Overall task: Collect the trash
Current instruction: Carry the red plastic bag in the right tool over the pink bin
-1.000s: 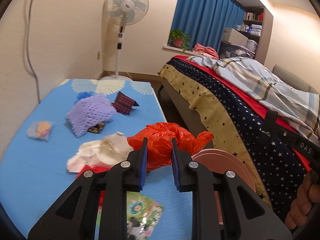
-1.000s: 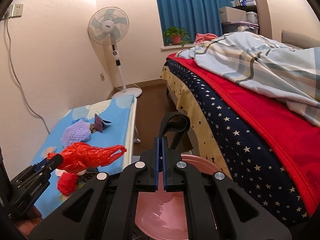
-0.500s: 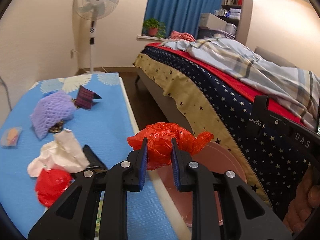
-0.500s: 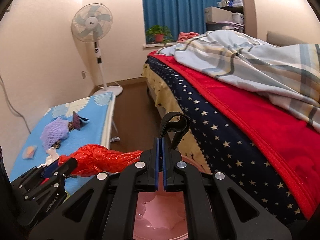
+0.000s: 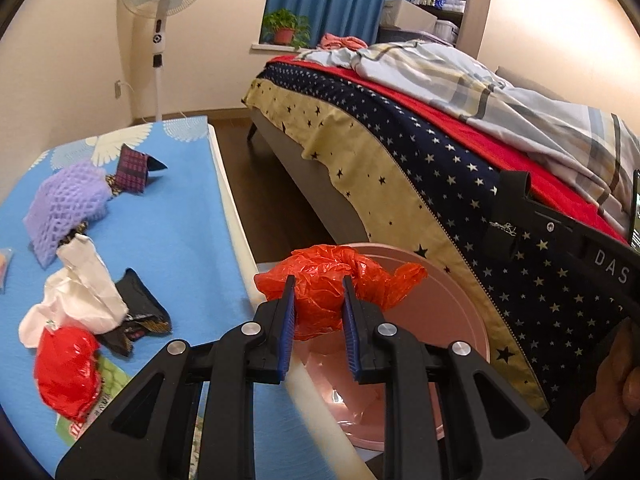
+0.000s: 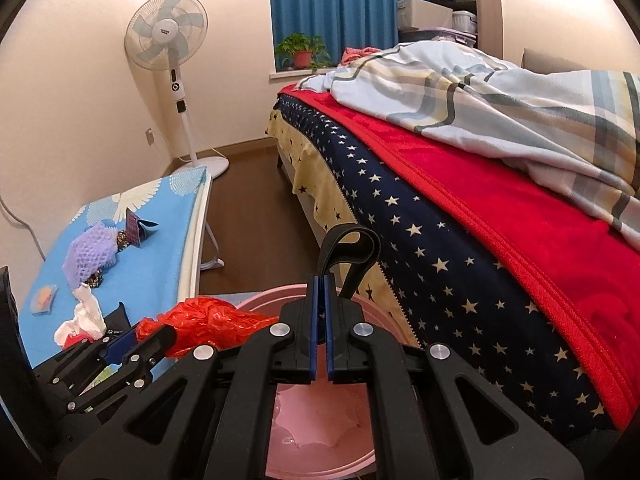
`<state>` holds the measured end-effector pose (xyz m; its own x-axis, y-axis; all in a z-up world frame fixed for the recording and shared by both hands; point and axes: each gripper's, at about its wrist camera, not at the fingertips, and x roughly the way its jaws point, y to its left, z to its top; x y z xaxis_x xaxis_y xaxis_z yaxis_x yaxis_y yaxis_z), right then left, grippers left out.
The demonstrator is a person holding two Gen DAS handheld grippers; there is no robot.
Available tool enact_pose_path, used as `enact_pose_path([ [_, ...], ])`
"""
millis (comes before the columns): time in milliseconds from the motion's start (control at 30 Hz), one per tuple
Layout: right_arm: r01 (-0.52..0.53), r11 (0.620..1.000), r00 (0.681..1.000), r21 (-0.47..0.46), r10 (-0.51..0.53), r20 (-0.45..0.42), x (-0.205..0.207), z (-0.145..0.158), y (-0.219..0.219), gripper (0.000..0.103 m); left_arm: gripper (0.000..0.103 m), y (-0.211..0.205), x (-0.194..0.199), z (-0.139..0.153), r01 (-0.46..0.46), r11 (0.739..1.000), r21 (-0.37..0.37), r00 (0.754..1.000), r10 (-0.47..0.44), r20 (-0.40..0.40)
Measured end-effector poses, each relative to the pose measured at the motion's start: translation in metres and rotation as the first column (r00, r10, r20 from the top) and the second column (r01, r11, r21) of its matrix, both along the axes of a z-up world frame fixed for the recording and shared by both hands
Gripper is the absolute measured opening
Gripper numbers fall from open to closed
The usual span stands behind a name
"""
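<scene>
The left gripper (image 5: pixel 319 300) clamps a crumpled red plastic bag (image 5: pixel 332 280) above the pink bin (image 5: pixel 460 300), the right gripper (image 6: pixel 320 300) is closed and empty, and more trash (image 5: pixel 76 292) litters the blue table (image 5: pixel 168 220) at nine o'clock.

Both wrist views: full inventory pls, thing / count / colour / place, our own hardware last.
orange bag: 1, orange-red, crumpled, clamped in left gripper at the basin rim
basin: 1, pink, floor between table and bed
table: 1, blue patterned top, left side
foam net: 1, purple, far part of table
white bag: 1, white, crumpled, near part of table
red bag: 1, red, near table corner
black wrappers: count unclear, beside white bag
checked packet: 1, purple-black, far table
fan: 1, white, by wall
bed: 1, star cover, red blanket, plaid duvet
plant: 1, green, windowsill
left gripper: black, blue pads
right gripper: shut, above basin
</scene>
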<state>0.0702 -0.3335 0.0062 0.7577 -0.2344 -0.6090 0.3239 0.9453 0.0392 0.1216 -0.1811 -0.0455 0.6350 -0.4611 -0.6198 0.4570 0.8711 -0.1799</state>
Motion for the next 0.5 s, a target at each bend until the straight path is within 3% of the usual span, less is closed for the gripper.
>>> enact_pose_path([
  [500, 0.006, 1.0, 1.0, -0.007, -0.006, -0.007, -0.0003, -0.0011, -0.0018, 0.005, 0.023, -0.0066, -0.0017, -0.0062, 0.034, 0.999, 0.0, 0.999, -0.034, -0.036],
])
